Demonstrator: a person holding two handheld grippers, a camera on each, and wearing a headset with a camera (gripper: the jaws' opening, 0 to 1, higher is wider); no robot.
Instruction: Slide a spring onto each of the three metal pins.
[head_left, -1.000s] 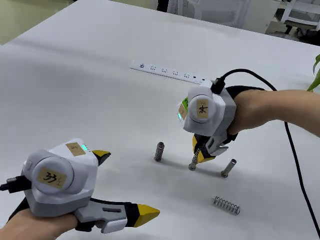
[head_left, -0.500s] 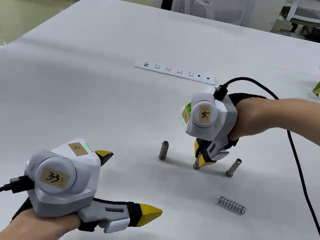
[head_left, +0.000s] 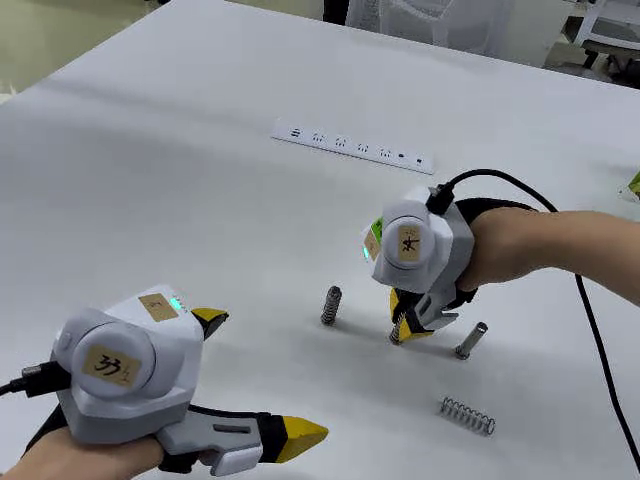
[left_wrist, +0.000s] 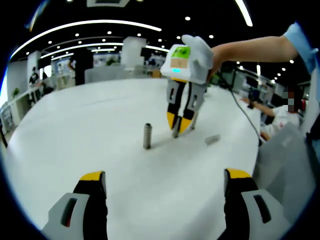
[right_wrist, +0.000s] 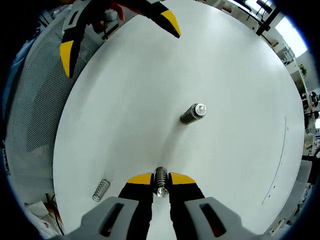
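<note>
My right gripper (head_left: 405, 330) centre right, fingers clenched on a pin's spring (right_wrist: 161, 175), my left gripper (head_left: 258, 375) lower left, fingers released, loose spring (head_left: 467, 415) lower right.

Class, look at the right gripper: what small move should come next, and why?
Probably open the right gripper: its spring appears seated on the middle pin, while a loose spring and a bare pin lie nearby.
</note>
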